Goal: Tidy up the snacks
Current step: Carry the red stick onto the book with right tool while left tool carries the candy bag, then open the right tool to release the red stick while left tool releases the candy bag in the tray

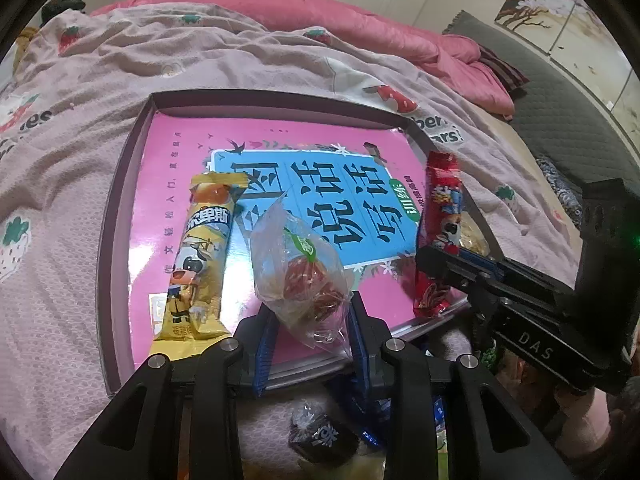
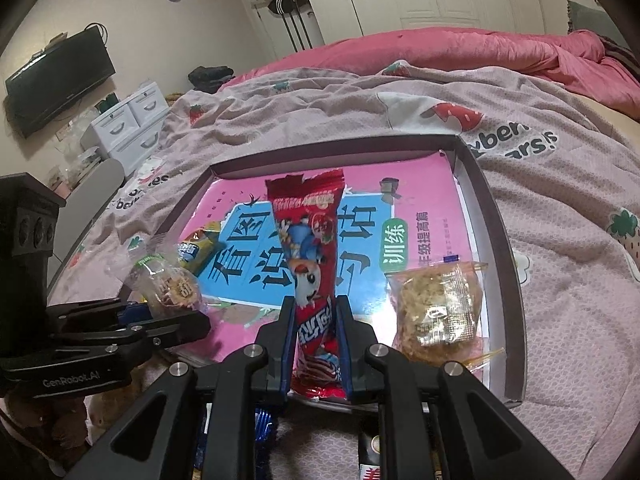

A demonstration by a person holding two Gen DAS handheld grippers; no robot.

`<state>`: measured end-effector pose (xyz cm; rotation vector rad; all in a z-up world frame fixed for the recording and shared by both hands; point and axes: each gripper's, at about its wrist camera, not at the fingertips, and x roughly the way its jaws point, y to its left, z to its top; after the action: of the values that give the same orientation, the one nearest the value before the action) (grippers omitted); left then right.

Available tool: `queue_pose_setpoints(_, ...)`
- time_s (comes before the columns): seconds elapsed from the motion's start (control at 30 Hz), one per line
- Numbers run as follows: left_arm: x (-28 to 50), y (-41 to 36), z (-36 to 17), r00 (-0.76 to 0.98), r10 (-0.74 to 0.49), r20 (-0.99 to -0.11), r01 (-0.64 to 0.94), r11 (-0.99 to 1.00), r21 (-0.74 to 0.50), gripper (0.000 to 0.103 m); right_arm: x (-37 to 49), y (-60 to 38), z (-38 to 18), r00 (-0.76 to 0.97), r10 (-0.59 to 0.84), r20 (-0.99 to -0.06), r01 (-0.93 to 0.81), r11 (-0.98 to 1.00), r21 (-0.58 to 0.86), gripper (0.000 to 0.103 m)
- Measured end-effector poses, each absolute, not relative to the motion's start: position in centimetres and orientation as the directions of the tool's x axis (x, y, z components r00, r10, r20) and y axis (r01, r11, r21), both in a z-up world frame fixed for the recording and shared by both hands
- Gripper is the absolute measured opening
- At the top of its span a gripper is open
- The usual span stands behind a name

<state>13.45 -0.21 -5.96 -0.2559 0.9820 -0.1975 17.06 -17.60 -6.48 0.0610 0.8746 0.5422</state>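
A shallow box (image 1: pixel 120 200) (image 2: pixel 498 220) lies on the bed with a pink book (image 1: pixel 168 168) as its floor. My left gripper (image 1: pixel 312 314) is shut on a clear bag of red snack (image 1: pixel 300 276) at the box's near edge. To its left, a yellow stick snack (image 1: pixel 200 256) lies flat on the book. My right gripper (image 2: pixel 316 320) is shut on a red stick snack (image 2: pixel 310 248), which stands tilted up over the book. In the box's right corner rests a clear packet of crumbly cake (image 2: pixel 436 312). The left gripper (image 2: pixel 160 320) and its bag (image 2: pixel 168 284) show at left.
A strawberry-print blanket (image 1: pixel 80 160) surrounds the box, with a pink quilt (image 2: pixel 460 52) behind it. More wrapped snacks (image 1: pixel 320 436) lie under the grippers in front of the box. White drawers (image 2: pixel 128 124) and a wall TV (image 2: pixel 60 80) stand beyond the bed.
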Motion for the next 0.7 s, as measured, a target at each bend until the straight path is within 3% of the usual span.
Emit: queue_pose_setpoints(0.7,13.34,-0.44,-5.81,0.536,-0.302,-0.788,0.068,0.946,-0.317,0.036,16.39,-17.31,-6.36,0.513,0.463,-0.723,-0.446,0.863,0.237,0.029)
